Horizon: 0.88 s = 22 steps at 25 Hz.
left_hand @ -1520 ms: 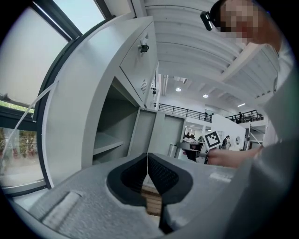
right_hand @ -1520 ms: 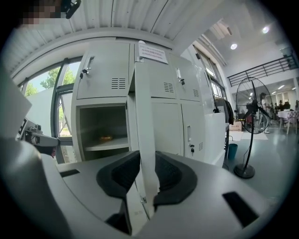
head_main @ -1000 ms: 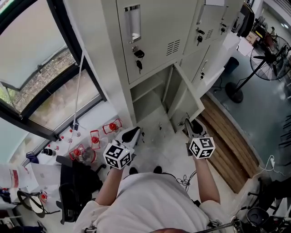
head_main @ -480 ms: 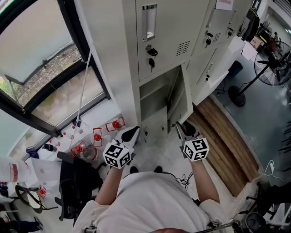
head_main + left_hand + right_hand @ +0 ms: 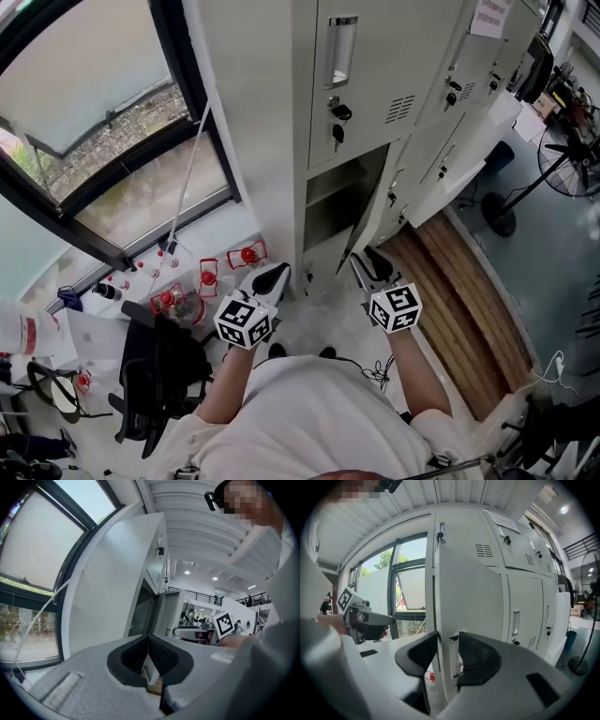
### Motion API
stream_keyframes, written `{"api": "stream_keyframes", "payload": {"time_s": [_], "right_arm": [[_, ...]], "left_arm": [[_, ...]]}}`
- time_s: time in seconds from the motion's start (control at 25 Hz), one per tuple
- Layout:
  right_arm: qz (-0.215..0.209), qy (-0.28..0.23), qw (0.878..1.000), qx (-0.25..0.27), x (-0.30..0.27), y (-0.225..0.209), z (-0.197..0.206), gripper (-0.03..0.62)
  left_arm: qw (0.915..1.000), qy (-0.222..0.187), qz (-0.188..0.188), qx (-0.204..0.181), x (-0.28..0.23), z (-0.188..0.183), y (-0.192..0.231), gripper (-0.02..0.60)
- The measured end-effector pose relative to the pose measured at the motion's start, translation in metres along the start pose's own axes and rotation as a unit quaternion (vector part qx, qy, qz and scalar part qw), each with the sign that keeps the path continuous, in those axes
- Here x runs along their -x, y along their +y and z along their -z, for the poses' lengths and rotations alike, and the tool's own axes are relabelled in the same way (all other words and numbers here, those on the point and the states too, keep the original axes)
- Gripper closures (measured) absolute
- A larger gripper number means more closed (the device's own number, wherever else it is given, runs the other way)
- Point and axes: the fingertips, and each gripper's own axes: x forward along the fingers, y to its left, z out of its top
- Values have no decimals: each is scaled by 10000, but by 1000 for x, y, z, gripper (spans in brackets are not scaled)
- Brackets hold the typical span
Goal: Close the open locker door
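Note:
The grey locker door (image 5: pixel 375 211) of the bottom compartment (image 5: pixel 328 211) stands ajar, swung most of the way in. My right gripper (image 5: pixel 366 262) is at its lower free edge. In the right gripper view the door (image 5: pixel 473 597) fills the middle, and its edge stands between the jaws of my right gripper (image 5: pixel 447 644). Those jaws are opening and the pads (image 5: pixel 476 656) are not pressing on it. My left gripper (image 5: pixel 272 277) hangs low to the left of the locker, apart from it, shut on nothing (image 5: pixel 148 639). From there the door (image 5: pixel 171 611) shows edge-on.
A large window (image 5: pixel 103 103) runs along the left. Red-capped bottles (image 5: pixel 208 277) and a black chair (image 5: pixel 155 375) sit on the floor at my left. A wooden platform (image 5: pixel 459 300) lies to the right under more lockers (image 5: pixel 459 103). A standing fan (image 5: pixel 562 159) is at far right.
The door has swung from wide open to nearly against the locker. My right gripper moved left with it, and its jaws have spread. The left gripper stayed put.

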Motion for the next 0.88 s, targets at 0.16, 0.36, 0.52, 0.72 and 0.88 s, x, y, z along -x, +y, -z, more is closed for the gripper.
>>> {"api": "stream_keyframes", "payload": {"time_s": [0.16, 0.36, 0.52, 0.72, 0.88], "right_arm": [[-250, -2, 9996, -87, -20, 10, -4, 453], [-442, 18, 9990, -54, -49, 22, -10, 453], [-533, 69, 9985, 48, -71, 30, -14, 454], [-562, 107, 9983, 115, -95, 32, -19, 456], [-485, 161, 9987, 31, -111, 24, -20, 459]], "left_arm": [[9999, -35, -131, 10, 7, -2, 7, 566], [9997, -50, -257, 34, 14, -1, 13, 566], [9994, -70, -347, 60, 20, -1, 19, 566], [9986, -126, -500, 99, 27, -3, 31, 566], [9979, -159, -617, 132, 33, -4, 41, 566]]}}
